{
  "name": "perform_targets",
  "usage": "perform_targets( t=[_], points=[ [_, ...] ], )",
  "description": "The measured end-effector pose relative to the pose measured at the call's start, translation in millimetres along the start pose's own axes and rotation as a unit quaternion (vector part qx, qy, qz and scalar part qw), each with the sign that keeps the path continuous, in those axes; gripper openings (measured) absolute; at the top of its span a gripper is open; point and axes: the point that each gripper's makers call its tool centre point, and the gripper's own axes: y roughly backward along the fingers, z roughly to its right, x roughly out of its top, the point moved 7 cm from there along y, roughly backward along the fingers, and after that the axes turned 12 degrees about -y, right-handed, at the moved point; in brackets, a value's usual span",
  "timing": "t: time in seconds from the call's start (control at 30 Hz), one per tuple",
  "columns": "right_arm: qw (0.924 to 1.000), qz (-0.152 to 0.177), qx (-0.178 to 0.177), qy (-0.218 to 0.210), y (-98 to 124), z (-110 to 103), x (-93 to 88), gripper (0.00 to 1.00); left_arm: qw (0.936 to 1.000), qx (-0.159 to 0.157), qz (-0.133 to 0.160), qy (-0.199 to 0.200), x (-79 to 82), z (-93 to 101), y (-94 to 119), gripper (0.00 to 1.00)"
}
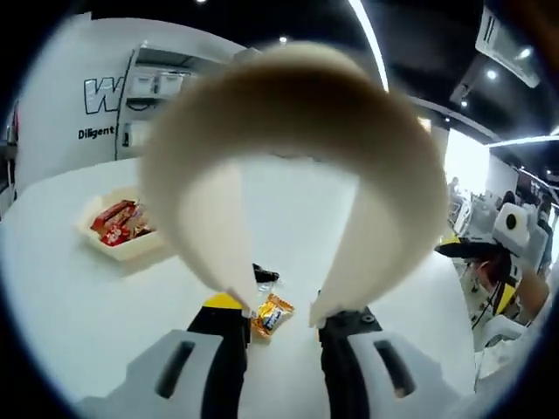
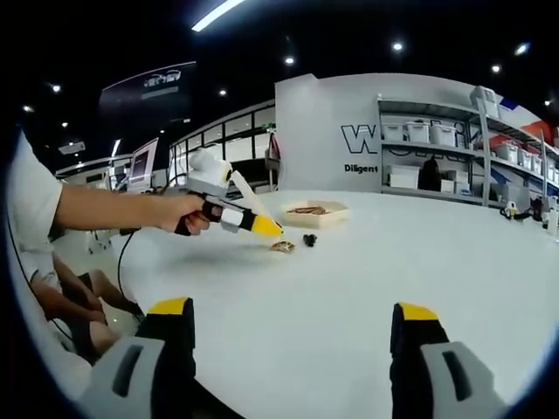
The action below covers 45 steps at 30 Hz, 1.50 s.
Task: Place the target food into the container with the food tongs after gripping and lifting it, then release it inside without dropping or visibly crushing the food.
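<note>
Cream food tongs [image 1: 297,113] arch across the left gripper view, and my left gripper [image 1: 286,310] is shut on their two arms. The tong tips stand apart just above the white table [image 1: 70,305]. An orange snack packet [image 1: 272,316] lies flat between and just beyond the tips, untouched. In the right gripper view the same left gripper [image 2: 229,214] reaches in from the left, its tip next to the packet [image 2: 281,246]. A shallow cream container [image 1: 131,250] holding red packets sits to the far left of the packet, and shows again as the container [image 2: 314,212]. My right gripper [image 2: 293,316] is open and empty, low over the table.
A small black object [image 1: 266,275] lies just behind the packet, also the black object [image 2: 309,239]. A person's arm [image 2: 105,209] holds the left gripper. Shelves with boxes [image 2: 437,148] stand behind the table. A cable [image 2: 122,262] hangs off the table's left edge.
</note>
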Motion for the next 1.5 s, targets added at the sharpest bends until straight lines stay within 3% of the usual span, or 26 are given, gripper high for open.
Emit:
perform_targets(
  t=[0.03, 0.23, 0.37, 0.5, 0.53, 0.57, 0.7, 0.93, 1.13, 1.17, 1.3, 1.5],
  points=[
    [1.0, 0.0, -0.001, -0.001, 0.5, 0.9, 0.2, 0.92, 0.9998, -0.003, -0.003, -0.018, -0.4, -2.0, -1.8, 0.29],
    [0.9999, 0.005, -0.01, -0.005, 5.5, 6.3, 1.6, 0.92, 0.9996, -0.013, -0.01, -0.023, -5.6, -12.3, -10.8, 0.29],
    [0.9998, 0.008, -0.017, -0.007, 8.0, 9.5, 1.7, 0.92, 0.998, -0.045, -0.015, -0.042, -10.4, -9.7, -15.4, 0.3],
    [0.9997, 0.008, -0.021, -0.009, 8.9, 11.5, 0.9, 0.92, 0.9973, -0.042, -0.032, -0.052, -15.5, -11.9, -18.1, 0.29],
    [0.9997, 0.007, -0.022, -0.009, 8.7, 11.6, 0.5, 0.92, 0.9952, -0.055, -0.013, -0.08, -13.2, -11.2, -18.7, 0.29],
    [0.9997, 0.006, -0.022, -0.008, 8.5, 11.6, 0.2, 0.92, 0.9965, -0.054, -0.027, -0.058, -16.0, -10.5, -16.3, 0.29],
    [0.9997, 0.004, -0.02, -0.009, 6.6, 10.9, -0.5, 0.92, 0.9971, -0.055, -0.018, -0.05, -17.2, -12.6, -15.6, 0.26],
    [0.9998, 0.0, -0.019, -0.007, 4.1, 9.4, -1.4, 0.91, 0.9989, -0.038, -0.013, -0.023, -18.7, -14.1, -15.1, 0.18],
    [0.9998, 0.001, -0.017, -0.005, 2.7, 8.5, -0.2, 0.91, 0.9997, -0.016, -0.013, -0.016, -17.0, -16.3, -14.9, 0.18],
    [0.9999, 0.001, -0.017, -0.005, 2.6, 8.4, 0.2, 0.91, 0.9996, -0.024, -0.01, -0.006, -14.0, -16.3, -13.5, 0.18],
    [0.9998, 0.005, -0.015, -0.007, 2.3, 9.0, 2.8, 0.91, 0.9999, -0.002, 0.012, -0.011, -1.3, -24.5, -6.5, 0.19],
    [0.9999, 0.003, -0.011, -0.002, -1.1, 6.7, 4.2, 0.92, 0.9994, 0.022, 0.017, -0.022, 17.4, -44.5, 3.6, 0.2]
  ],
)
